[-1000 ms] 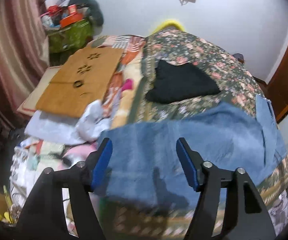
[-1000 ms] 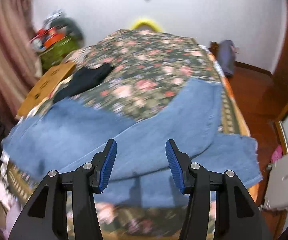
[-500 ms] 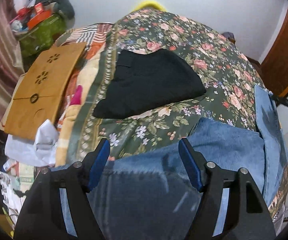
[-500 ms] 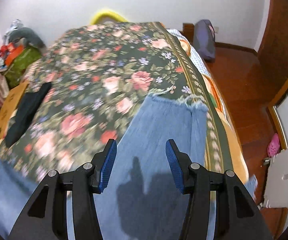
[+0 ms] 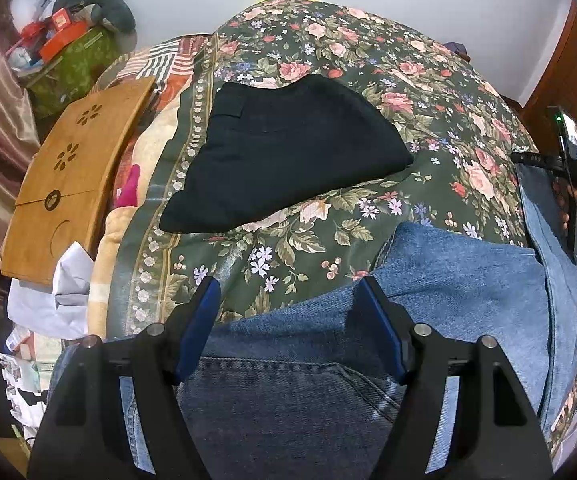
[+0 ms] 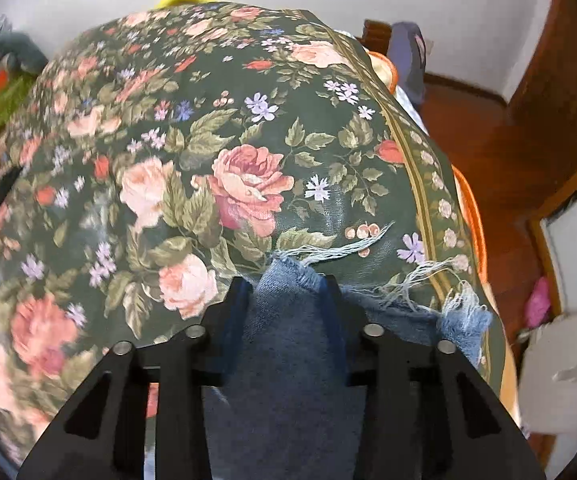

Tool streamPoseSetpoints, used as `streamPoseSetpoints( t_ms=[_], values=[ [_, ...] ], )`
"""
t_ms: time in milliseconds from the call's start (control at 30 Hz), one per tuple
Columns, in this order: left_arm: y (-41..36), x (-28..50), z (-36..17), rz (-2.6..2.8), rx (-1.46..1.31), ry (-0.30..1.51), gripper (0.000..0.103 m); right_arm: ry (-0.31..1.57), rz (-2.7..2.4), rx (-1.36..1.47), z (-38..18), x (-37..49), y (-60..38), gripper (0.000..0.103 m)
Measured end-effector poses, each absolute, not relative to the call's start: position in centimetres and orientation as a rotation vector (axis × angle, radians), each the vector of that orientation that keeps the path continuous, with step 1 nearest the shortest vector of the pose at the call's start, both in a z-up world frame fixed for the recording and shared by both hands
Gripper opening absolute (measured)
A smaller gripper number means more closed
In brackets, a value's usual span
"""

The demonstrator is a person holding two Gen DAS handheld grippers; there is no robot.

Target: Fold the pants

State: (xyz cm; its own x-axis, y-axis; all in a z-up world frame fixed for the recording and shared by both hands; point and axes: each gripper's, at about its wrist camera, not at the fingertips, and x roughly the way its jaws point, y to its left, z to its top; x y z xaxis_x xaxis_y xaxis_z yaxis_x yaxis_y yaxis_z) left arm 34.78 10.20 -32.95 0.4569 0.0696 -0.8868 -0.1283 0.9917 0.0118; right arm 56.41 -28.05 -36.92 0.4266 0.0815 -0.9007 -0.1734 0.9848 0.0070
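Blue jeans [image 5: 468,276] lie across the near end of a floral bedspread [image 5: 368,80]. My left gripper [image 5: 290,320] is open, its fingers straddling the waistband and back pocket area of the jeans. In the right wrist view my right gripper [image 6: 286,304] sits at the frayed leg hem of the jeans [image 6: 284,280], with the denim bunched between the narrowed fingers. The right gripper and the hand holding it also show at the right edge of the left wrist view [image 5: 568,168].
Folded black pants [image 5: 284,148] lie on the bedspread beyond the jeans. A wooden lap desk [image 5: 72,176] and clutter sit at the left of the bed. Wooden floor [image 6: 488,152] and a door lie to the right.
Both grippers have moved forward and down onto the jeans. The right gripper's fingers have closed in around the frayed hem. The left gripper stays open over the waistband.
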Motion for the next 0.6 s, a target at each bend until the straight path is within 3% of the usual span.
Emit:
streamPoseSetpoints(
  t_ms=[33,133,600],
  values=[
    [10.1,34.7,-32.8,0.124,-0.054,1.090,0.070,1.125,0.168,-0.080,-36.8,56.3,-28.3,0.010],
    [9.6,34.2,-32.1,0.117,-0.052,1.093,0.070,1.135,0.193,-0.023,-35.5,55.8,-29.8,0.007],
    [3.3,29.1,-30.9,0.046,0.020,1.117,0.075,0.827,0.203,0.066,-17.5,50.2,-38.8,0.006]
  ],
)
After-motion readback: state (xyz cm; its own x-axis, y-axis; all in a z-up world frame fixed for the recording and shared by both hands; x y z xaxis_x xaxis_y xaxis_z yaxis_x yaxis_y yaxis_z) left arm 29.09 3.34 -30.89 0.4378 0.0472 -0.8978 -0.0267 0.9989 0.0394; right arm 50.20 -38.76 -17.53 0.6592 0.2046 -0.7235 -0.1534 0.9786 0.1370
